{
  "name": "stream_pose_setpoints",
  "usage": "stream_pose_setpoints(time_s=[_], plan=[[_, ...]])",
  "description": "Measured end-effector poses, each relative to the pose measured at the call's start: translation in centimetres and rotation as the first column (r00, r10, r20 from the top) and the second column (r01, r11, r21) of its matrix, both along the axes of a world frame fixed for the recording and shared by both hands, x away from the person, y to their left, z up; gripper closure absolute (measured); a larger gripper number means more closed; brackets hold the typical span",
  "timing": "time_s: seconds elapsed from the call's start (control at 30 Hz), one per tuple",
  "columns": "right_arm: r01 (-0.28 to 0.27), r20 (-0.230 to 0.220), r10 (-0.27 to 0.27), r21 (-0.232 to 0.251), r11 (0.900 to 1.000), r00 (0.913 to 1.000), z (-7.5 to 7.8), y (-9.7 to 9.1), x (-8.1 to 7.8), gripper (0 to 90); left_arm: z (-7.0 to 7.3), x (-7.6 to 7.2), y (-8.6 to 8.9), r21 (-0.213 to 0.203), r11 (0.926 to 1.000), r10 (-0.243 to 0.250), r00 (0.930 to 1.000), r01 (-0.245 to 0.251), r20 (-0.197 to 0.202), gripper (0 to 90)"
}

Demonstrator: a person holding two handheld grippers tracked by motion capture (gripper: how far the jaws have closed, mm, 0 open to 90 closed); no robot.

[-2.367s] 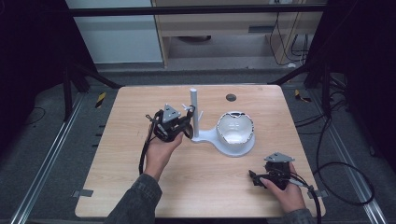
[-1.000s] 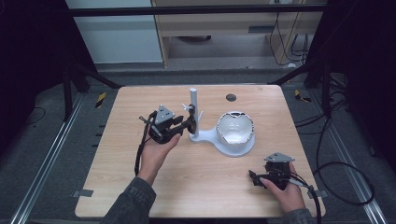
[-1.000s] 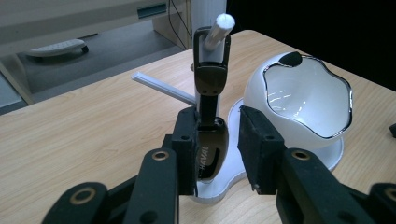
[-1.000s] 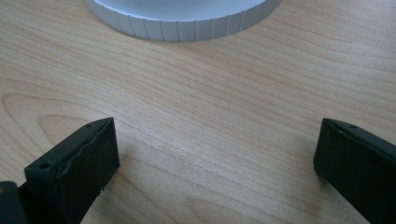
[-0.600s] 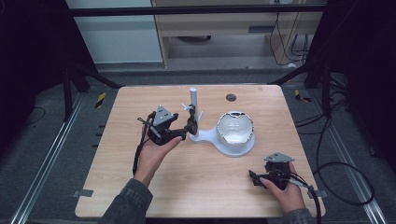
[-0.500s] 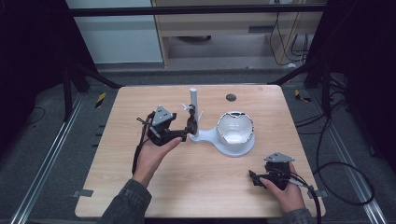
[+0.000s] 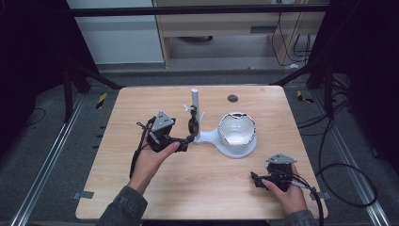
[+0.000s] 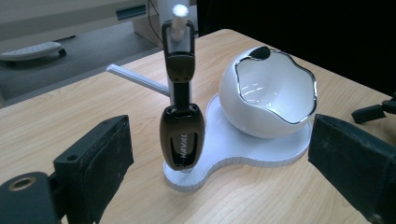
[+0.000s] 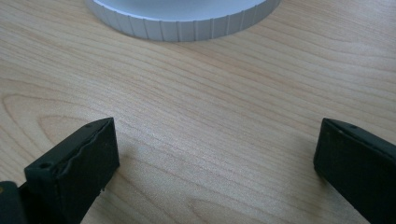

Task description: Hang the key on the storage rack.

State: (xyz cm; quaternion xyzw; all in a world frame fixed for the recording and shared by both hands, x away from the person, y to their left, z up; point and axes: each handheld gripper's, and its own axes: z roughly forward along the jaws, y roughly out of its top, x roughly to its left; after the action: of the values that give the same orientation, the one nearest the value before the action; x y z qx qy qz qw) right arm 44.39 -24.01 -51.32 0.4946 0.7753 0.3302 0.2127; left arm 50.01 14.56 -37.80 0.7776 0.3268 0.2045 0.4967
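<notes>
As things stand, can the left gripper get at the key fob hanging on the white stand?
Probably yes: the left gripper is open, and the key fob hangs just ahead between its jaws, nothing between.

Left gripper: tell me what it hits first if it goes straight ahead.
Most likely the dark watch hanging on the stand's post, centred ahead of the open left gripper; the bowl sits off to one side.

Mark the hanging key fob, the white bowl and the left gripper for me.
key fob [image 8: 182, 142]: left gripper view, its dark body.
white bowl [image 8: 243, 109]: left gripper view, outer wall.
left gripper [image 8: 219, 163]: left gripper view, midway between its open jaws.
</notes>
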Motion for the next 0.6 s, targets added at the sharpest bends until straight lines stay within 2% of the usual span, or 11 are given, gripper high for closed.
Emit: stream_pose_setpoints(time_s=[0.2,0.3,0.33,0.6], plan=[[0.010,-0.002,-0.010,0.003,0.9999,0.9999,0.0,0.1,-0.1,0.5,-0.3,-0.9,0.5,0.032,0.9987,-0.039,0.9990,0.040,-0.020,6.1],[0.008,-0.002,-0.008,0.003,1.0000,1.0000,0.0,0.1,-0.1,0.4,-0.6,-1.3,1.0,-0.002,0.9984,-0.057,0.9978,0.057,-0.034,6.2],[0.007,-0.001,-0.007,0.001,1.0000,1.0000,0.0,0.1,-0.1,0.5,-0.7,-1.4,1.3,-0.002,0.9980,-0.062,0.9973,0.062,-0.038,6.2],[0.007,-0.001,-0.007,0.001,1.0000,1.0000,0.0,0.1,-0.1,0.4,-1.7,-3.0,3.3,0.056,0.9974,-0.043,0.9982,0.045,-0.042,6.4]])
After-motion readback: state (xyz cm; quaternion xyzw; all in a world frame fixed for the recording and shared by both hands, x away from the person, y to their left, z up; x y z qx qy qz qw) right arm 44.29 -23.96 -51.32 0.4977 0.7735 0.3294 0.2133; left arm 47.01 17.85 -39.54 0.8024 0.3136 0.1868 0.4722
